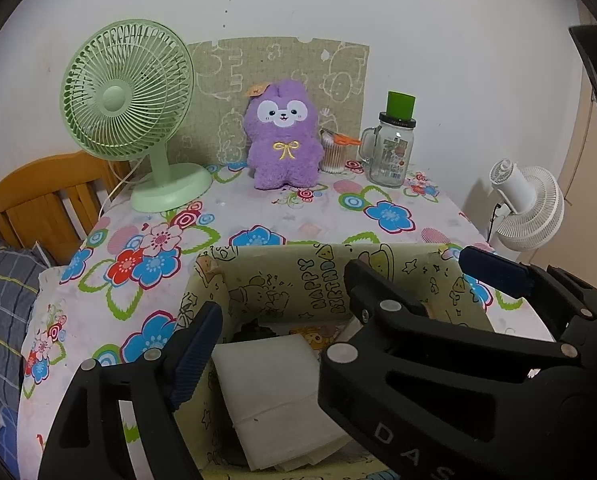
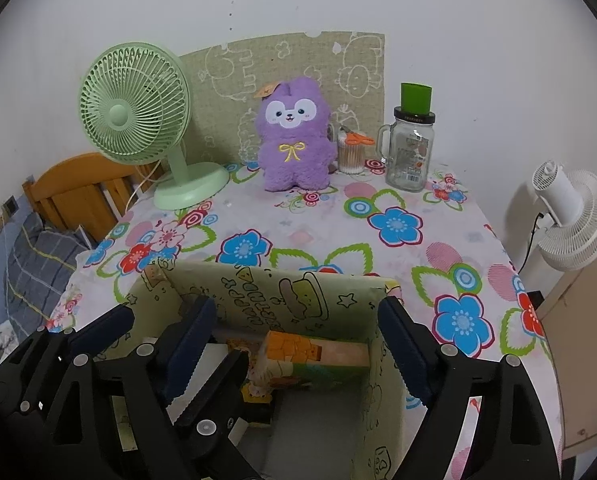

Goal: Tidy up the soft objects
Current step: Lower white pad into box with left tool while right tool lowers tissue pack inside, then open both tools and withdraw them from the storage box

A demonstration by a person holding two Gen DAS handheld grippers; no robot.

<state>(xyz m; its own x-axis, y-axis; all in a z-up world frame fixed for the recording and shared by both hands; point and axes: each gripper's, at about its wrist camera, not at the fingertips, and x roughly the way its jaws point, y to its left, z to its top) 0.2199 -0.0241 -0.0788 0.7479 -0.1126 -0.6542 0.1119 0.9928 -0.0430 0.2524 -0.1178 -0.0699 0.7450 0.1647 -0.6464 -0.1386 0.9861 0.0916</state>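
Two wrist fisheye cameras sit side by side, close above a cartoon-printed box (image 1: pixel 282 280), angled downward across the floral table (image 2: pixel 338 220). Both share the purple plush (image 1: pixel 283 136) and green fan (image 2: pixel 138 120).

Tablecloth (image 2: pixel 338 224) is showing white with blue, red and pink flowers plus green leaves. Plush bunny (image 2: pixel 296 140) is reading purple, white face patch, yellow bow. Desk fan (image 2: pixel 138 120) is showing pale green; clip fan (image 2: pixel 574 216) white. Box (image 2: pixel 282 292) is showing pale yellow with black cartoon doodles and "HAPPY BIRTHDAY". Jar (image 2: pixel 410 156) is wearing a green cap. Gripper pads (image 2: pixel 402 344) are showing dark blue on black.
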